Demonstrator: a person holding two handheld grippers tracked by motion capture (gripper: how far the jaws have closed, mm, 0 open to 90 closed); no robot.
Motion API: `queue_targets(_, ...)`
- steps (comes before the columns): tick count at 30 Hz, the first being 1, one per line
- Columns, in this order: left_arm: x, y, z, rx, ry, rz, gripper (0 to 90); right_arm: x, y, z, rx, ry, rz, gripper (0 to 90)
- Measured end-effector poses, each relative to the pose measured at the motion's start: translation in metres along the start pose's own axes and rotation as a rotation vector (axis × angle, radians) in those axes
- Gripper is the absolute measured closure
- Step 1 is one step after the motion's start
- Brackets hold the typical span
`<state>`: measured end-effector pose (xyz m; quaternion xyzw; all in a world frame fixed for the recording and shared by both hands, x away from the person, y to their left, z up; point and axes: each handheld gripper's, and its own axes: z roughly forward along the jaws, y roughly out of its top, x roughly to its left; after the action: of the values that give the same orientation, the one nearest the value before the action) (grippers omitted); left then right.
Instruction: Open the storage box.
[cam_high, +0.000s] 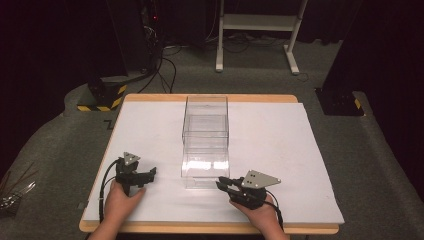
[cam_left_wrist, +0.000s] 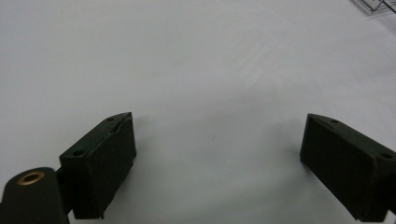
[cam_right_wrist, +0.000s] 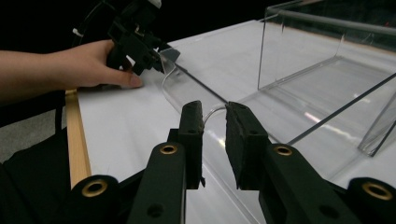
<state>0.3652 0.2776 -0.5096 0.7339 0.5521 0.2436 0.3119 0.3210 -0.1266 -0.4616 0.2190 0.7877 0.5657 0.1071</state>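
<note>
Nearest the person, the right gripper (cam_high: 223, 184) is held low over the white-covered bench (cam_high: 280, 150), just at the near right corner of the clear plastic box (cam_high: 205, 135). In the right gripper view its jaws are seen drawn nearly together, a narrow gap left between them, with the box's curved front lip (cam_right_wrist: 187, 88) lying straight ahead and just beyond the tips; whether the lip is touched cannot be told. The left gripper (cam_high: 151, 171) is held to the box's left, clearly apart from it, its jaws spread wide over bare bench. The box stands at mid-bench, its long axis running away from the person. The right gripper is judged the nearer, so any coming grasp of the front lip would probably be made from that side.
</note>
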Motion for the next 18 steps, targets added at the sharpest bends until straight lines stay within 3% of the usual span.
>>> queue_targets(8, 0.000, 0.000, 0.000, 0.000, 0.000, 0.000, 10.9, -0.002, 0.006, -0.009, -0.059, -0.038, -0.002, 75.0)
queue_targets(18, 0.000, 0.000, 0.000, 0.001, 0.000, 0.001, 10.9, -0.016, 0.006, -0.020, -0.075, -0.152, 0.016, 72.3)
